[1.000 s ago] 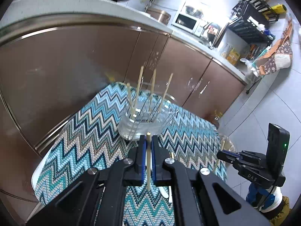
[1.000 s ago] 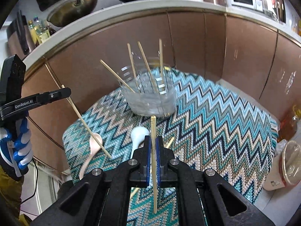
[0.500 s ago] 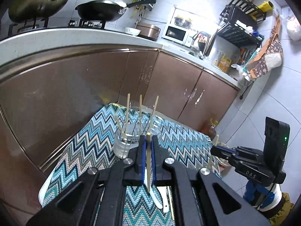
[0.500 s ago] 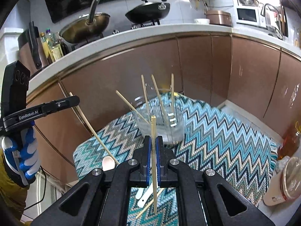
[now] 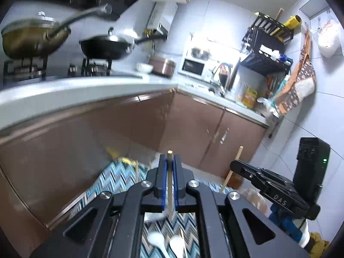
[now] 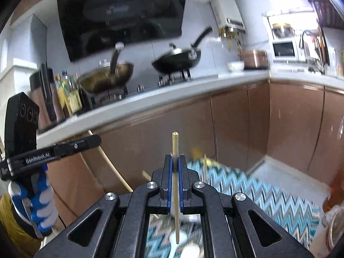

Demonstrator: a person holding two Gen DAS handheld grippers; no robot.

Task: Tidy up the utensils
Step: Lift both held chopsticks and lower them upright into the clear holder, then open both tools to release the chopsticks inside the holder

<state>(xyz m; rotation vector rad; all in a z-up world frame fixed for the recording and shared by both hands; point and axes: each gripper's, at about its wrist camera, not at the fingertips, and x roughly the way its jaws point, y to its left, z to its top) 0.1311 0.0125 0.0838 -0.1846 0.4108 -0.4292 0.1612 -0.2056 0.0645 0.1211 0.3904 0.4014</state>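
both grippers clamped on one chopstick each, left gripper (image 5: 169,172) and right gripper (image 6: 175,167), held above zigzag cloth (image 6: 258,193); next: drop both into the holder, hidden here.

White-tiled walls (image 5: 225,21) enclose an L-shaped kitchen. A pale stone counter (image 5: 64,90) runs above glossy brown cabinet doors (image 5: 193,124). On the gas hob stand a brass-coloured lidded pan (image 5: 30,38) and a black wok (image 5: 105,47). A black range hood (image 6: 120,15) hangs above them. A white microwave oven (image 5: 193,65) sits in the corner, beside a black wire rack (image 5: 268,36). The floor is pale tile (image 5: 322,111). Lighting is bright and even.
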